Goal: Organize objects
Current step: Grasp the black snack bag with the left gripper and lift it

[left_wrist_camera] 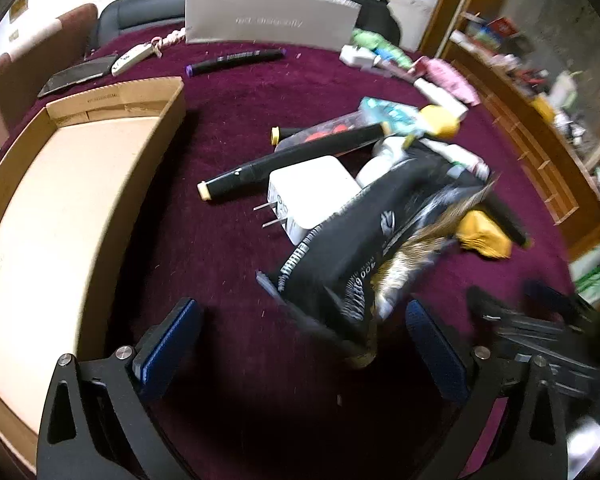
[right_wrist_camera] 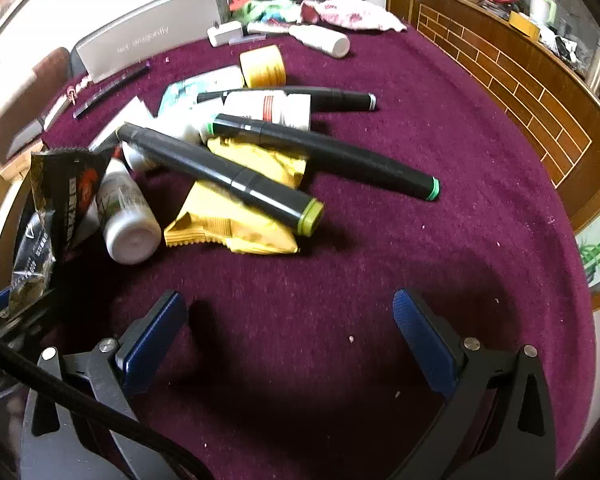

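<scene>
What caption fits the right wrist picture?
Open right gripper hovering before black markers and a yellow packet on purple cloth.

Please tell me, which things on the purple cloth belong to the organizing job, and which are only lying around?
Belong to the job:
cardboard tray
black snack bag
white charger
green-capped marker
yellow packet
white bottle

Probably only lying about:
grey box
remote
pink cloth
</scene>
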A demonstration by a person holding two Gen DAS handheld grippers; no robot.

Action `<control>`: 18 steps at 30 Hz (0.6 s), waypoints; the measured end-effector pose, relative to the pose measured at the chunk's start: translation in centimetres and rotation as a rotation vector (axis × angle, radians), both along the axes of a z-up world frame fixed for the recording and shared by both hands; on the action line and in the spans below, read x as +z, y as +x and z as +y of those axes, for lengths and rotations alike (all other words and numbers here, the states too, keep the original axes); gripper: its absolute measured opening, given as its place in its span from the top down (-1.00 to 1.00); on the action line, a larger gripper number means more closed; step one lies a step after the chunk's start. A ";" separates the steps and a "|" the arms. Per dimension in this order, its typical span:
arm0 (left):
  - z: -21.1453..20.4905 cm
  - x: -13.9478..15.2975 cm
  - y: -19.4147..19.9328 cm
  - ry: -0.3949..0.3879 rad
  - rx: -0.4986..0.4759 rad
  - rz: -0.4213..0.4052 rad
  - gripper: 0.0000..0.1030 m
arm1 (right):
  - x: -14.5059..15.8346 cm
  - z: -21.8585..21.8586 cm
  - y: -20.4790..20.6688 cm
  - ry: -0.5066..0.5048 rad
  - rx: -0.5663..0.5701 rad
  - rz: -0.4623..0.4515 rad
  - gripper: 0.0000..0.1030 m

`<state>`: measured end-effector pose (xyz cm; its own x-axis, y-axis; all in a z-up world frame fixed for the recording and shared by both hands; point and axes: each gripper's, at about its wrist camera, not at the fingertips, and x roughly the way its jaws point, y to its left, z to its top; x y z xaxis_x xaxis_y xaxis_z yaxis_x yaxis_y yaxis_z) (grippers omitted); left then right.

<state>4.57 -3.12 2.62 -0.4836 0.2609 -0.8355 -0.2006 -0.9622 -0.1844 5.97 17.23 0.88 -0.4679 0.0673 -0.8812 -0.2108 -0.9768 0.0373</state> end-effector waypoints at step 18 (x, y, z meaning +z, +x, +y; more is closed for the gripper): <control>1.7 1.1 0.0 -0.050 -0.193 0.072 0.26 | 1.4 3.8 2.7 -0.132 -0.132 0.248 -0.95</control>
<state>4.60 -1.40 3.74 -0.4873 0.3133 -0.8151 -0.3926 -0.9124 -0.1160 8.64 21.02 2.27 -0.6644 0.0342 -0.7466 -0.3039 -0.9250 0.2281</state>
